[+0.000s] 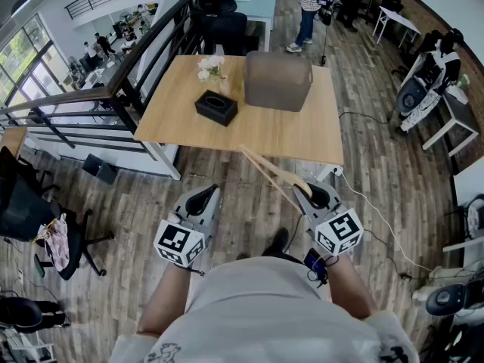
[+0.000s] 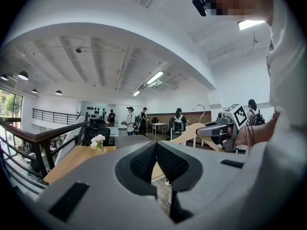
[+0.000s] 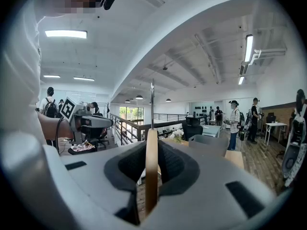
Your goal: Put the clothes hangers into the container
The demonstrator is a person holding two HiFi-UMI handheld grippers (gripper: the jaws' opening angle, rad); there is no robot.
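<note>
A wooden clothes hanger [image 1: 270, 174] is clamped in my right gripper [image 1: 312, 191], which is shut on it in front of the table's near edge. In the right gripper view the hanger [image 3: 151, 176] stands upright between the pads, its metal hook [image 3: 152, 102] pointing up. The grey container [image 1: 277, 81] sits on the far right part of the wooden table [image 1: 265, 133], and the right gripper view shows the container [image 3: 210, 143] ahead. My left gripper [image 1: 203, 197] hangs beside the right one, shut with nothing in it; its pads [image 2: 170, 163] meet. The hanger [image 2: 191, 132] also shows in the left gripper view.
A black tissue box [image 1: 216, 107] and a small vase of white flowers [image 1: 211, 67] stand on the table's left half. A black railing [image 1: 91, 100] runs along the left. Office chairs [image 1: 30, 210] and people [image 1: 307, 6] stand around on the wooden floor.
</note>
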